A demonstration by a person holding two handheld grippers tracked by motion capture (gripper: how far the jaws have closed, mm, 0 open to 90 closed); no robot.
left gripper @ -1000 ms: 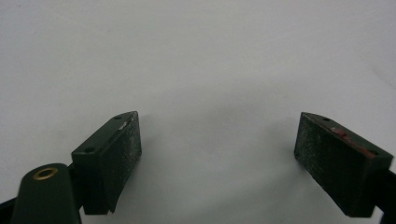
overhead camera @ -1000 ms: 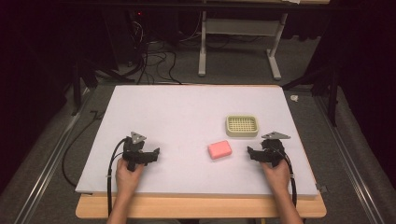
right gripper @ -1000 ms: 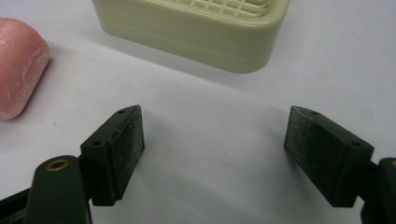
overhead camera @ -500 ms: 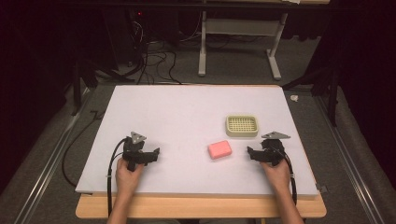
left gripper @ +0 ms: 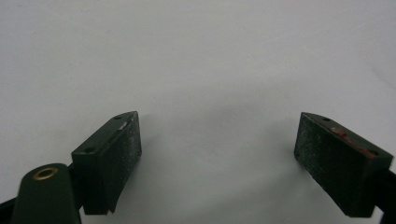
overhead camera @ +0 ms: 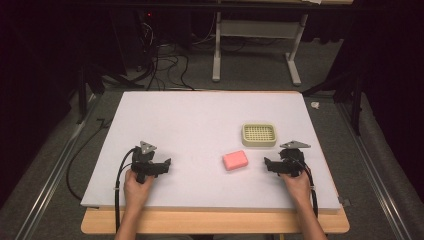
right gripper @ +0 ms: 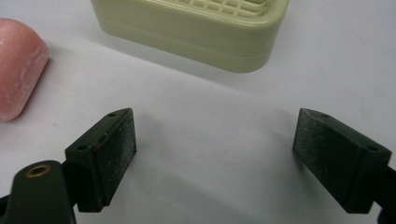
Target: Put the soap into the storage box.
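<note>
A pink soap bar (overhead camera: 235,160) lies on the white table (overhead camera: 200,125), slightly right of centre. Just beyond it to the right stands a cream soap dish (overhead camera: 259,134) with a grid top. My right gripper (overhead camera: 268,165) rests on the table right of the soap, open and empty. In the right gripper view the soap (right gripper: 16,65) sits at the left edge and the dish (right gripper: 196,28) is ahead of the open right gripper (right gripper: 215,158). My left gripper (overhead camera: 166,165) rests at the front left, open, with bare table between its pads (left gripper: 121,158).
A wooden edge (overhead camera: 215,222) runs along the front of the table. Beyond the far side stand a metal frame (overhead camera: 255,45) and loose cables (overhead camera: 160,65) on the dark floor. Rails (overhead camera: 380,170) run along both sides.
</note>
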